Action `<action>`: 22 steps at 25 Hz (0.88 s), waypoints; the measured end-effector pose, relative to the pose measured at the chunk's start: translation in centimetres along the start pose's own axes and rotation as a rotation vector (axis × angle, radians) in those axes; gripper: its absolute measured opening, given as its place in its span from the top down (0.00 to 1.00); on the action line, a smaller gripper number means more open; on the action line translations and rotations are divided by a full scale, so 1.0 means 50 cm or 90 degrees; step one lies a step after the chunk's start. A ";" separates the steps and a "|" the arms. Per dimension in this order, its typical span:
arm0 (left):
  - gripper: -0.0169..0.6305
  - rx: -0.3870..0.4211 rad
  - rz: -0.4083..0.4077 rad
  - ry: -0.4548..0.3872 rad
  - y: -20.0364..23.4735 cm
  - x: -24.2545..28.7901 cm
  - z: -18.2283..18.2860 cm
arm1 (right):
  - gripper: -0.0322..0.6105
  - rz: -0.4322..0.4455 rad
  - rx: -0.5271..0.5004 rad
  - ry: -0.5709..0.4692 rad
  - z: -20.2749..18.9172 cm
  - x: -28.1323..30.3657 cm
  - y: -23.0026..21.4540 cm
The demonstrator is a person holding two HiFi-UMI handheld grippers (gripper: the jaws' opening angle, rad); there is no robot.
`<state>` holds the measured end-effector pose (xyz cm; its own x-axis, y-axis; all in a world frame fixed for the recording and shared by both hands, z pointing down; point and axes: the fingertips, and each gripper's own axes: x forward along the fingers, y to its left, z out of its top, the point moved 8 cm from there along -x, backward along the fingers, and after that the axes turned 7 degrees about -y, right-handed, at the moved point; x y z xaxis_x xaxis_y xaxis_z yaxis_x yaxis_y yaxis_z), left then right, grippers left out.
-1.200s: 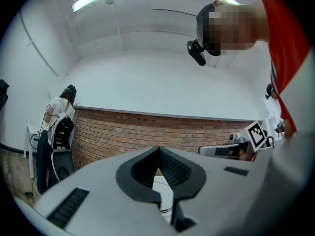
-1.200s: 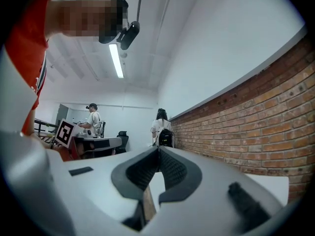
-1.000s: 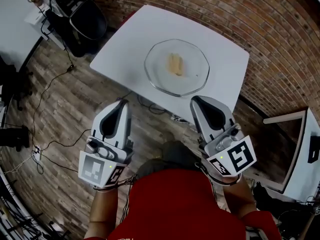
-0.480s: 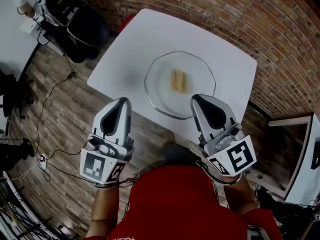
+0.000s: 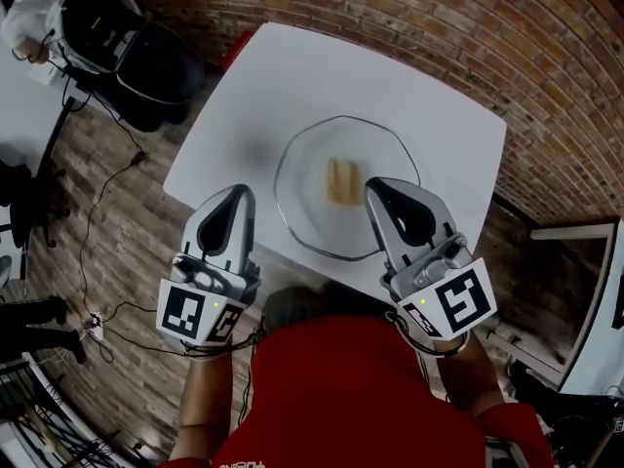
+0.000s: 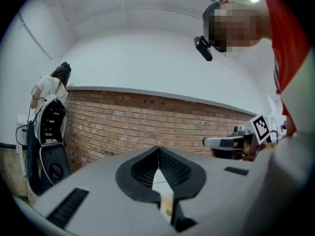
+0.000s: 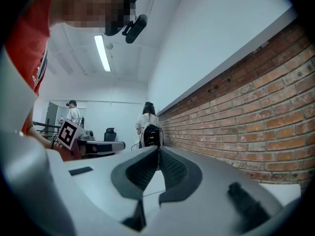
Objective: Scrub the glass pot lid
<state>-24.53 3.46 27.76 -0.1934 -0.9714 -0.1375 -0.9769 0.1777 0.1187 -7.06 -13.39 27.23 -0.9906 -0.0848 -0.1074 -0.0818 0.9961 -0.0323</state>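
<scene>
The round glass pot lid [image 5: 310, 159] lies flat on the white table [image 5: 292, 76], with a small yellowish piece [image 5: 341, 180] at its middle. In the head view my left gripper [image 5: 239, 194] is shut and empty, its tip over the table's near edge, just left of the lid. The right gripper [image 5: 374, 186] is shut and empty too, its tip over the lid's near right part, beside the yellowish piece. Both point level toward the brick wall. In the left gripper view the left gripper [image 6: 158, 149] shows its jaws meeting. The right gripper [image 7: 158, 150] looks the same in its own view.
A brick wall [image 5: 507, 37] runs behind the table. A black chair with bags [image 5: 146, 52] stands at the far left, and cables [image 5: 93, 213] trail over the wooden floor. Another white table [image 5: 600, 310] stands at the right. Two people [image 7: 146, 127] stand further off.
Both grippers have come forward to the table. The right tip now overlaps the lid's near part, and the left tip has reached the table's near edge. The jaws stayed shut.
</scene>
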 end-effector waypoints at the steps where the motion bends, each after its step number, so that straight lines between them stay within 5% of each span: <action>1: 0.95 -0.009 -0.002 0.010 0.008 0.011 -0.007 | 0.90 -0.006 -0.001 0.006 -0.003 0.005 -0.005; 9: 0.95 -0.075 -0.041 0.127 0.090 0.098 -0.101 | 0.90 -0.078 0.006 0.094 -0.068 0.044 -0.040; 20: 0.93 -0.206 -0.184 0.364 0.223 0.219 -0.260 | 0.90 -0.239 0.085 0.284 -0.202 0.117 -0.064; 22: 0.74 -0.239 -0.216 0.407 0.232 0.235 -0.284 | 0.90 -0.258 0.101 0.315 -0.223 0.126 -0.068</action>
<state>-36.87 -8.12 41.49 0.3082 -0.8851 0.3487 -0.8552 -0.0972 0.5091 -14.22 -17.06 37.72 -0.8217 -0.3938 0.4120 -0.4787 0.8692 -0.1238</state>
